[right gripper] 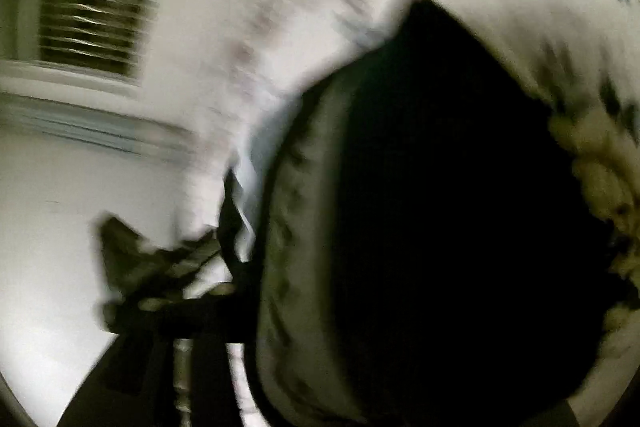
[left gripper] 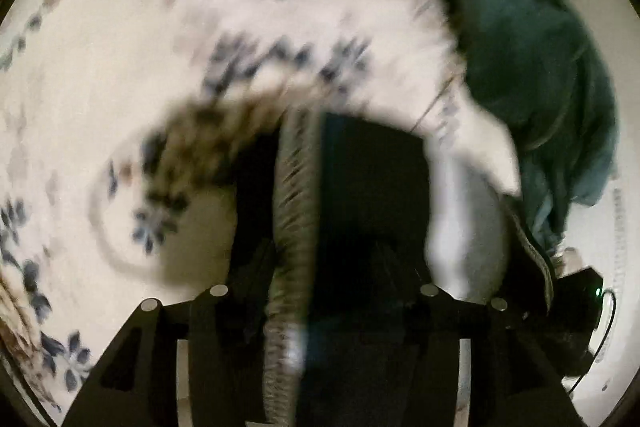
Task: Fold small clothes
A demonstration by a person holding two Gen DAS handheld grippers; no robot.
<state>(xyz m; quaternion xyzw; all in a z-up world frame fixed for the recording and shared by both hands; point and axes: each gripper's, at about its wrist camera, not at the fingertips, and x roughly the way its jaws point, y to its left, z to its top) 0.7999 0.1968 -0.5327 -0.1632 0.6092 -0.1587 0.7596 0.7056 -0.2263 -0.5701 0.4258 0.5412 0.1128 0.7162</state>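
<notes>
Both views are blurred by motion. In the left wrist view my left gripper (left gripper: pixel 320 291) is shut on a small dark garment (left gripper: pixel 368 195) with a grey ribbed hem (left gripper: pixel 294 211); the cloth hangs between the fingers and hides their tips. In the right wrist view the same dark garment (right gripper: pixel 440 187) with its grey hem (right gripper: pixel 288 227) fills the frame and covers my right gripper (right gripper: pixel 320 299), which appears shut on its edge. A white cloth with blue flowers (left gripper: pixel 120 67) lies beneath.
A dark teal garment (left gripper: pixel 532 67) lies heaped at the right of the floral cloth. The other gripper's black body (left gripper: pixel 576 307) shows at the far right. A window with blinds (right gripper: pixel 88 31) and a white wall are behind.
</notes>
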